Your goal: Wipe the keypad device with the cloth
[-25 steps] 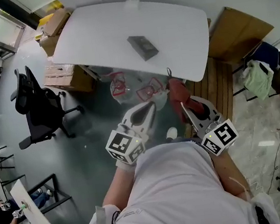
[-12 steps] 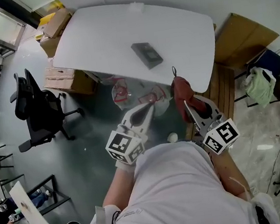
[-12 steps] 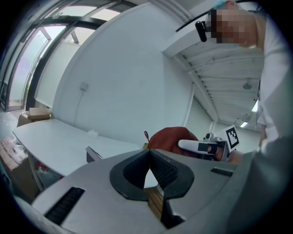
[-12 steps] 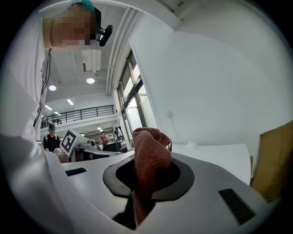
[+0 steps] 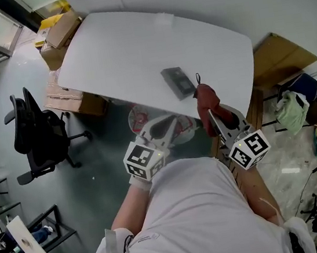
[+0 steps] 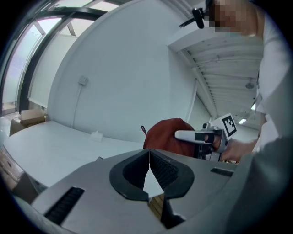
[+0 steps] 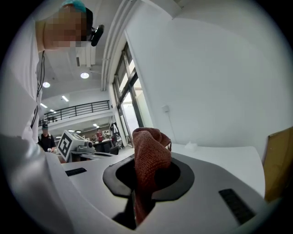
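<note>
The keypad device (image 5: pixel 177 82) is a dark grey slab lying flat on the white table (image 5: pixel 124 51), near its front edge. My right gripper (image 5: pixel 209 115) is shut on the dark red cloth (image 5: pixel 206 100), which bunches up above the jaws just right of the device. In the right gripper view the cloth (image 7: pixel 149 157) fills the gap between the jaws. My left gripper (image 5: pixel 171 121) hovers at the table's front edge, below and left of the device, its jaws meeting at the tips with nothing held. The left gripper view shows the cloth (image 6: pixel 165 135) off to its right.
Cardboard boxes (image 5: pixel 61 26) sit by the table's left end and under it. A black office chair (image 5: pixel 38 134) stands on the floor at left. A bin with red-printed bags (image 5: pixel 141 117) is below the table edge. A brown board (image 5: pixel 280 58) leans at right.
The table and keypad device have come nearer to both grippers. The right gripper with the cloth now reaches the table's front edge beside the device; the left gripper stays shut.
</note>
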Demonstrator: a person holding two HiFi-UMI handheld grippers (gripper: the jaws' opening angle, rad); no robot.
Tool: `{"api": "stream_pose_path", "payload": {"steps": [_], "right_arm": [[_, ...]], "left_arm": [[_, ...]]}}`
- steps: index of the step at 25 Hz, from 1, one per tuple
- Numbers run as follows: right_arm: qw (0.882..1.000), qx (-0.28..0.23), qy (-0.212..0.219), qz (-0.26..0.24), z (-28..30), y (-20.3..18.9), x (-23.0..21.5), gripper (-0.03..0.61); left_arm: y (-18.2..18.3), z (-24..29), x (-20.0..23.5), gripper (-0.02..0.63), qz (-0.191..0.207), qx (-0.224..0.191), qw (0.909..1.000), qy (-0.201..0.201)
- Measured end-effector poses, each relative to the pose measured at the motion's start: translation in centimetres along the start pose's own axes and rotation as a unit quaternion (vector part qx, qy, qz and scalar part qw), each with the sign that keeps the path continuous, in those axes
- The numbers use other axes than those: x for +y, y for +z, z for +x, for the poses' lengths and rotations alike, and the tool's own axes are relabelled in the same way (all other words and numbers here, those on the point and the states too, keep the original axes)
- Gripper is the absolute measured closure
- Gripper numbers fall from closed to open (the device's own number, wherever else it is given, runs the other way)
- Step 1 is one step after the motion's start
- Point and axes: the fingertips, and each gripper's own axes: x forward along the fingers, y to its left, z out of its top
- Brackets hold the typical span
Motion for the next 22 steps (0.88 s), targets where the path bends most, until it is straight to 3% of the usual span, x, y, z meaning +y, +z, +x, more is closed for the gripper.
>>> {"api": "stream_pose_path", "payload": {"steps": [7, 13, 22], "right_arm": [[1.000, 0.016, -0.008, 0.021, 6.8, 0.2, -1.5, 0.520], [0.998, 0.045, -0.002, 0.032, 8.8, -0.6, -2.9, 0.520], [0.992, 0.097, 0.053, 0.055, 10.5, -3.1, -7.3, 0.520]], "left_arm": [[0.7, 2.0, 5.4, 0.601, 0.015, 0.029, 0.9993, -0.018], [0.1, 4.1, 6.9, 0.601, 0.024, 0.051, 0.9983, -0.015], [-2.4, 8.3, 7.8, 0.601, 0.003, 0.119, 0.9920, 0.042]]}}
